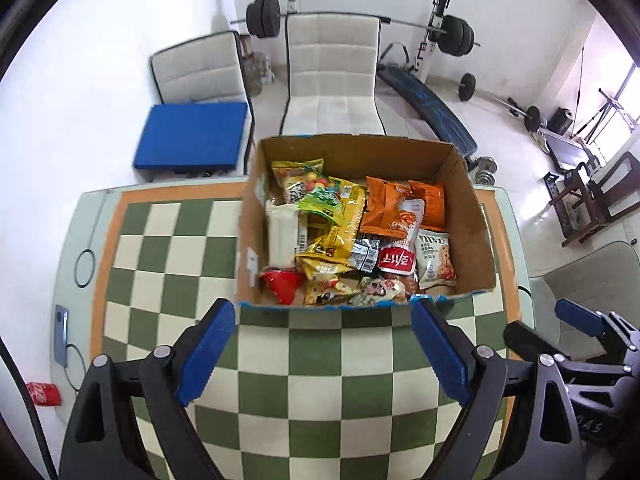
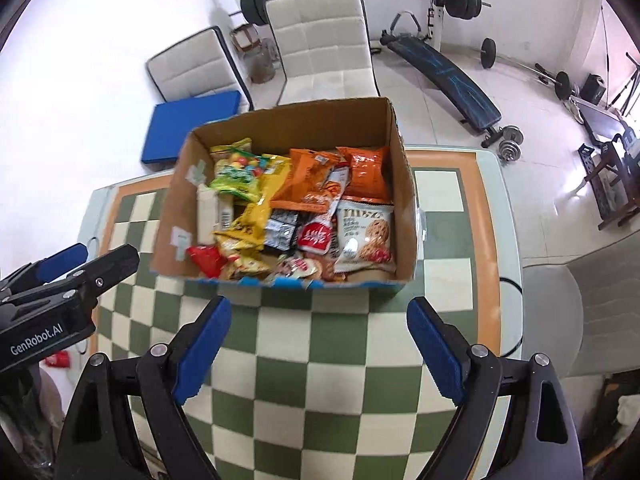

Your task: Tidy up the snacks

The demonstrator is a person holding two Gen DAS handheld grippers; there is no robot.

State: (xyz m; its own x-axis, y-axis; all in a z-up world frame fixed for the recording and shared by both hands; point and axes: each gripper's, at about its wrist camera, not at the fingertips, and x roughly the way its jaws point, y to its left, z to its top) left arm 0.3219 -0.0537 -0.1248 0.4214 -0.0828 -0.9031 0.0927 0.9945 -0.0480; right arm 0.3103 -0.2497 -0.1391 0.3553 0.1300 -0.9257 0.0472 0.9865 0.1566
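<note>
An open cardboard box (image 1: 360,152) (image 2: 288,120) stands at the far side of a green-and-cream checkered table (image 1: 312,364) (image 2: 320,360). It is filled with several snack packs: orange bags (image 1: 384,204) (image 2: 308,176), yellow bags (image 1: 340,224), a cookie pack (image 1: 434,256) (image 2: 366,236), a red pack (image 1: 280,284) (image 2: 206,260). My left gripper (image 1: 324,312) hangs open above the table, short of the box's near wall, nothing between its fingers. My right gripper (image 2: 320,312) is likewise open and empty, beside the left one.
Two white padded chairs (image 1: 332,68) (image 2: 320,40) stand behind the table, one with a blue cushion (image 1: 192,136). A phone (image 1: 61,334) lies at the table's left edge, and a red can (image 1: 44,394) beside it. Weights and a bench (image 1: 432,104) fill the floor behind.
</note>
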